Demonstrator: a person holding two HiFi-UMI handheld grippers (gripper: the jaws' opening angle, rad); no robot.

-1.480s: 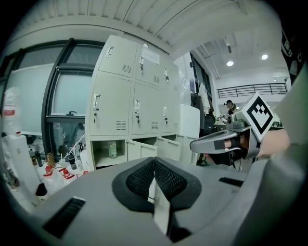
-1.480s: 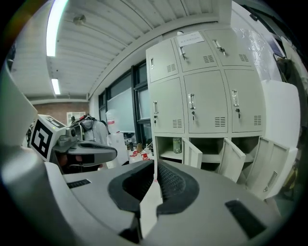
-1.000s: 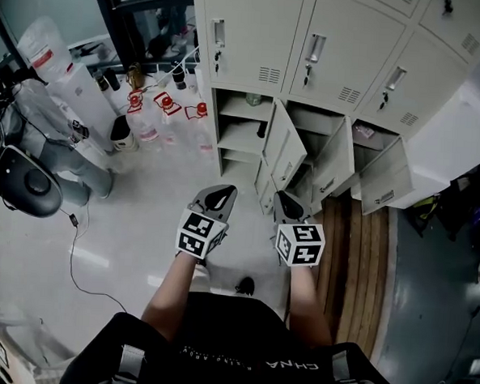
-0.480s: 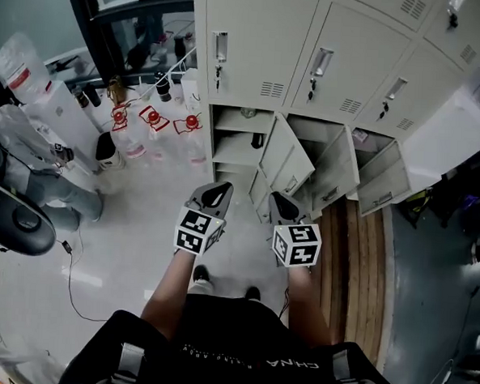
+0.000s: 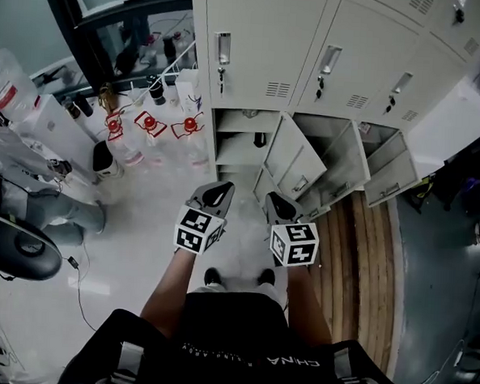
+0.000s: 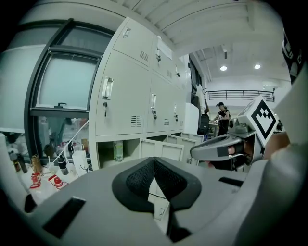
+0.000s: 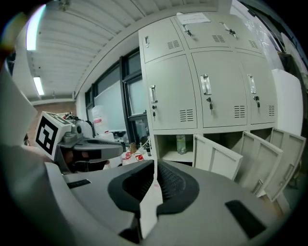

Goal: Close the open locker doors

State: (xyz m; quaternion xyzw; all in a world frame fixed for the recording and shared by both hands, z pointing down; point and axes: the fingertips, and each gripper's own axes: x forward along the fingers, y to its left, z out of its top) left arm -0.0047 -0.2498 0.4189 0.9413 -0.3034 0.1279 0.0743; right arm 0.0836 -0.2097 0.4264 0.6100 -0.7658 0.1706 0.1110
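The bottom row of the grey lockers (image 5: 314,45) has three doors standing open: the left door (image 5: 294,168), the middle door (image 5: 345,165) and the right door (image 5: 391,176). My left gripper (image 5: 218,191) and right gripper (image 5: 277,202) are held side by side in front of them, short of the left door and touching nothing. Both are shut with nothing between the pads. In the right gripper view the same doors (image 7: 216,158) hang ajar past the right gripper (image 7: 155,166). In the left gripper view the left gripper (image 6: 154,161) points at the left door (image 6: 161,150).
Large water bottles with red caps (image 5: 151,125) stand on the floor left of the lockers. A black round seat (image 5: 18,246) is at far left. A wooden floor strip (image 5: 366,252) runs on the right. A green bottle (image 7: 180,143) stands in the leftmost open compartment.
The person has walked toward the lockers, carrying both grippers forward together. The open doors now lie closer in front of the jaws. Both grippers stay shut.
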